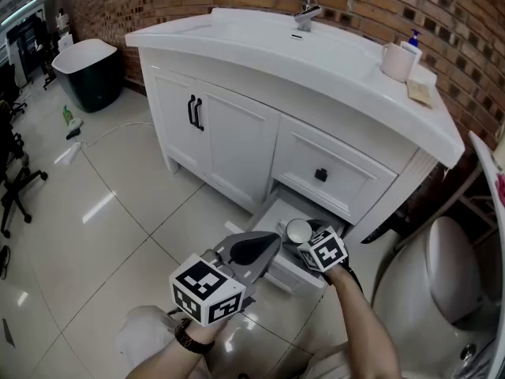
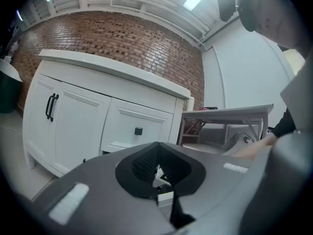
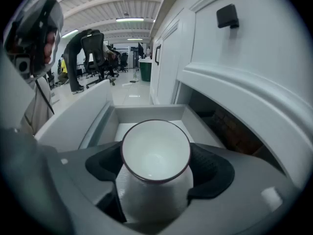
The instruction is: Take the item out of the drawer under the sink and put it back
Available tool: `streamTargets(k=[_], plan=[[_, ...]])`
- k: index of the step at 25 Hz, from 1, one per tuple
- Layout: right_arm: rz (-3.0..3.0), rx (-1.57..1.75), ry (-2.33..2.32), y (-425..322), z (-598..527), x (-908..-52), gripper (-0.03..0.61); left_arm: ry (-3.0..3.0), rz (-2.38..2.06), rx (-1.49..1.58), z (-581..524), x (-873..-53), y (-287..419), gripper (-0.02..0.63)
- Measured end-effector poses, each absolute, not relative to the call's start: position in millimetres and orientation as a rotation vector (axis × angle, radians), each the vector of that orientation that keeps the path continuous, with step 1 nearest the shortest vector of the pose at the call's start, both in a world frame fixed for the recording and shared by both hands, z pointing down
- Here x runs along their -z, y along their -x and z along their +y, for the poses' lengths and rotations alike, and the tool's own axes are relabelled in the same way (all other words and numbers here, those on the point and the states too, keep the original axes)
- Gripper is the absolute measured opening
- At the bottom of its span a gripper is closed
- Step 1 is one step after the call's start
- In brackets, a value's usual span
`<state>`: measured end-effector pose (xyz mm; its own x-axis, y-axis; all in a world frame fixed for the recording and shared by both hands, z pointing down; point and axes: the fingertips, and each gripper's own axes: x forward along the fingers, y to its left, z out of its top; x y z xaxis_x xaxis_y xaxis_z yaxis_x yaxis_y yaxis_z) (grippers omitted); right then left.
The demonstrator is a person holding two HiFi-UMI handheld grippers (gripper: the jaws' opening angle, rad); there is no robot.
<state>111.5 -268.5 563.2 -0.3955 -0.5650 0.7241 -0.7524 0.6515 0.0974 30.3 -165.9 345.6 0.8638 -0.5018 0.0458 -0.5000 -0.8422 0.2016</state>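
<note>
A white cup (image 3: pixel 155 153) with a dark rim sits between the pads of my right gripper (image 3: pixel 156 166), which is shut on it with its jaws spread wide. The cup hangs over the open bottom drawer (image 3: pixel 146 112), whose white inside shows beneath it. In the head view the cup (image 1: pixel 297 230) and right gripper (image 1: pixel 303 237) are above that pulled-out drawer (image 1: pixel 293 276) under the sink cabinet. My left gripper (image 1: pixel 264 247) hovers just left of the drawer, shut and holding nothing; its black pads (image 2: pixel 146 164) meet in the left gripper view.
The white vanity (image 1: pixel 213 140) has two doors with black handles and a closed upper drawer (image 1: pixel 320 175) above the open one. A mug (image 1: pixel 397 61) and soap bottle stand on the countertop. A toilet (image 1: pixel 442 283) is close on the right, a dark bin (image 1: pixel 87 73) far left.
</note>
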Motion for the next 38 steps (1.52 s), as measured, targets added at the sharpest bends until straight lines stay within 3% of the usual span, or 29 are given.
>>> streamTargets(k=[5,14,20,33,38], plan=[[-2.145,-0.218,-1.017,-108.2,-269.1,-541.5,0.396,-2.824,-0.774,0.005,-173.7,-351.7,-34.3,0.015],[-2.560,-0.074,-1.273,-121.7,-228.7,-387.9,0.396,-2.846,-0.809,-0.015,-181.5,-358.2,-30.8,0.015],[-2.712,-0.065,-1.336,-133.7,-208.3,-342.0,0.396,-2.905,-0.859,-0.040,-180.8,-355.7,-31.1,0.015],[-2.707,-0.058,-1.300,-131.1,-204.9,-345.4,0.394,-2.910,-0.823,-0.037,-178.4,-357.8,-38.9,0.017],[-2.559,-0.177,-1.197,-121.3,-225.3,-406.9,0.394,-2.904,-0.795,-0.068,-176.5,-362.0,-41.2,0.016]])
